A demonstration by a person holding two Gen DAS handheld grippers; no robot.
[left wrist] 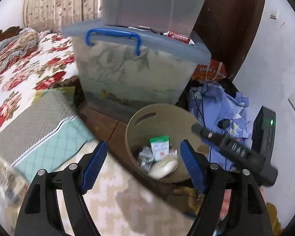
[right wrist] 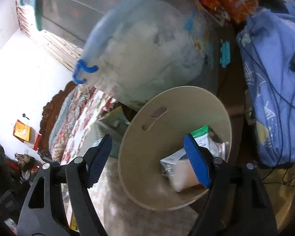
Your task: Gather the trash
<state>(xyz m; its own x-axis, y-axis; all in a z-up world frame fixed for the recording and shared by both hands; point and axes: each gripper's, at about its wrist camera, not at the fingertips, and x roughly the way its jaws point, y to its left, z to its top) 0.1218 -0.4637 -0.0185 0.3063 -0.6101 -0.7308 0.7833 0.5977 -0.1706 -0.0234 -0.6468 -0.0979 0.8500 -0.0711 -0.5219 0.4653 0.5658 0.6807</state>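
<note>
While both the left gripper (left wrist: pixel 141 167) and the right gripper (right wrist: pixel 147 161) hold their blue fingers (left wrist: pixel 191 167) spread with nothing between them, the trash (left wrist: pixel 159 157), a green-topped white packet, crumpled wrappers and a pale lump, lies inside the beige round bin (left wrist: pixel 147 122) on the floor.

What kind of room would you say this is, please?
Most likely a bedroom: a bed with a floral quilt, a clear storage box stuffed with bedding, and a small beige bin on the floor holding wrappers.
</note>
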